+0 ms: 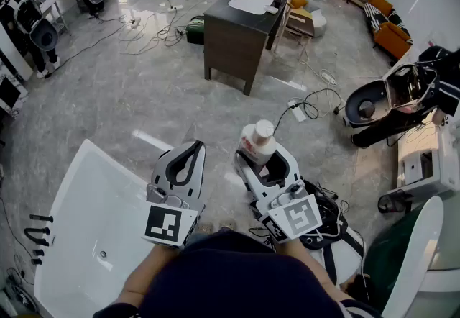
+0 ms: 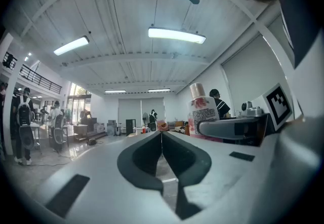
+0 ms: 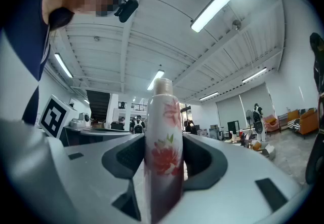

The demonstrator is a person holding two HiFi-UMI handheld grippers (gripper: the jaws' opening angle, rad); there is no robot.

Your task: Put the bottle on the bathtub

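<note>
White plastic bottle with red flowers (image 3: 163, 152) stands upright, clamped in the right tongs (image 1: 260, 159), presumably for carrying to the white bathtub (image 1: 92, 201); left tongs (image 2: 162, 137) sit closed, empty.

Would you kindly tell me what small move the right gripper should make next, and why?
Probably swing the right gripper leftward toward the bathtub rim: its jaws clamp the floral bottle upright, over the floor, right of the bathtub.

Glossy plastic bottle (image 3: 163, 147); smooth, shiny white bathtub (image 1: 79, 194); polished floor (image 1: 129, 86) (stone-like, reflecting lights).
</note>
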